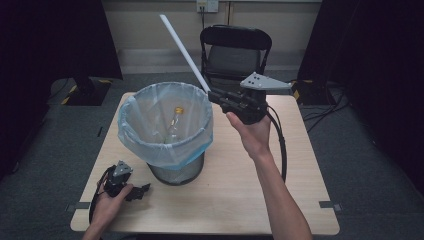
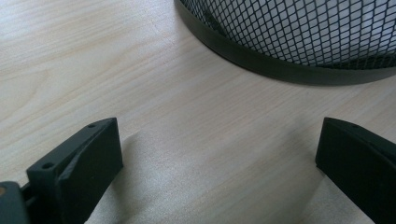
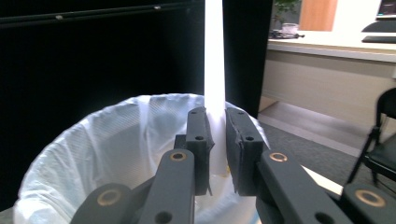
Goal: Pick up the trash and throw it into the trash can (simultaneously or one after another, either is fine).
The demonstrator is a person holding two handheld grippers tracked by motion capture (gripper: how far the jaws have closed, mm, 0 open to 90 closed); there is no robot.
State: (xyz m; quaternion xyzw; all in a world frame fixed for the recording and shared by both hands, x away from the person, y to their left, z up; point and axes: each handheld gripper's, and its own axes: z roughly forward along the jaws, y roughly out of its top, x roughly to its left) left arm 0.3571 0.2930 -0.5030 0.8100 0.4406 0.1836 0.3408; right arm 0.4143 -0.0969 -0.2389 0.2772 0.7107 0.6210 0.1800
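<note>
No readable writing or labels anywhere. Your right claw [image 3: 215,140] is clenched on a long white stick [image 1: 183,50], smooth and straight, slanting up and back above the bin's far rim. The wire mesh bin [image 1: 177,171], lined with a crinkly pale blue bag [image 1: 145,130], stands left of the worktop's [image 1: 240,195] centre; a clear glass bottle [image 1: 173,127] with a yellow cap is inside. Your left claw [image 1: 142,190] rests released near the front left corner, just beside the bin's base. A black folding chair [image 1: 235,50] stands behind the far edge.
</note>
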